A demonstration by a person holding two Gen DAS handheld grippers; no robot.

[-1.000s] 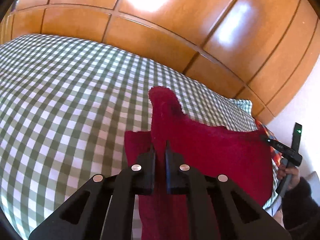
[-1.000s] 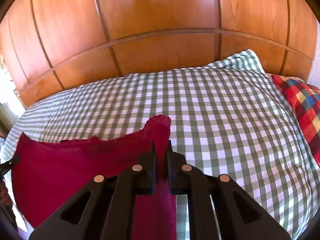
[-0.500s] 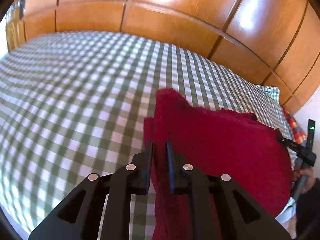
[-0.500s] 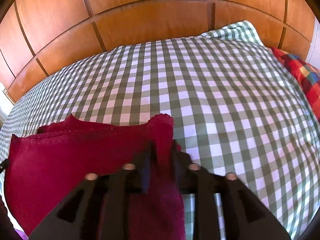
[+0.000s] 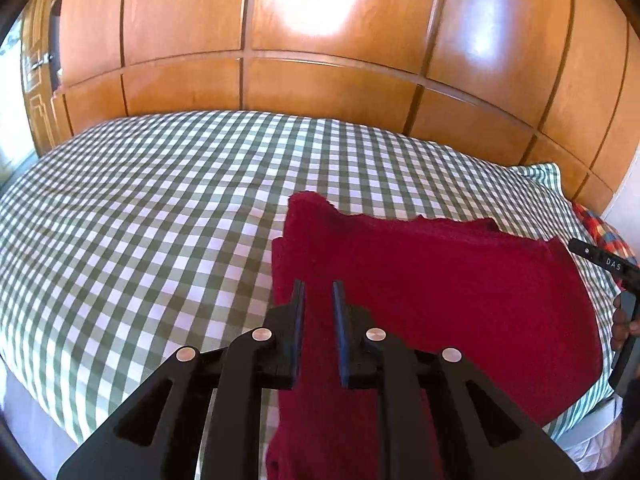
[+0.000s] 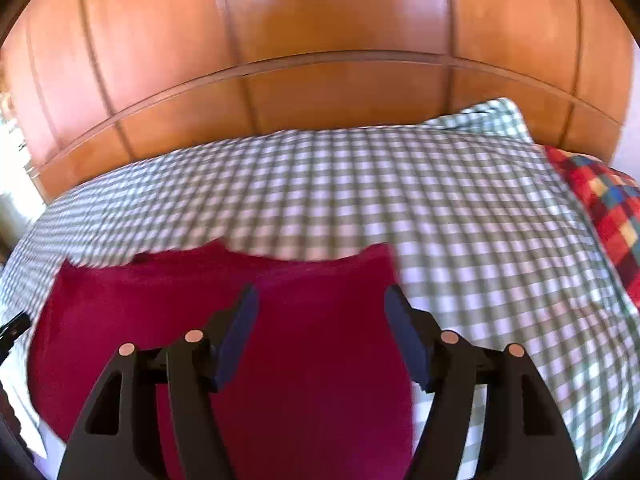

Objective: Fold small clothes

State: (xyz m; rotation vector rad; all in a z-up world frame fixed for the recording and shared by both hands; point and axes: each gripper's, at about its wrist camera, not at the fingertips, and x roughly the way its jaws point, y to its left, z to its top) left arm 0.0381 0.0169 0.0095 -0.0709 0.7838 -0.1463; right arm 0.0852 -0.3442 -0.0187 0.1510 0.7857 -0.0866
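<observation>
Red cloth [image 5: 440, 280] lies on a checked bed [image 5: 140, 220]; left gripper [image 5: 319, 292] slightly parted, right gripper [image 6: 320, 300] spread wide above it.

The cloth [image 5: 440, 288] is dark red. The bed [image 5: 160, 208] has green and white checks. The wall [image 5: 320, 40] is orange-brown wood.

Bg: glossy orange-brown wood panel wall [image 5: 320, 80] w/ grid of dark grooves, bright glare spots up top. Bed w/ green-and-white gingham bedspread [image 5: 140, 220] fills foreground, touching the wall at its far edge. Red/blue/yellow plaid pillow [image 6: 600, 200] at far right. Daylight coming in from left edge.
</observation>
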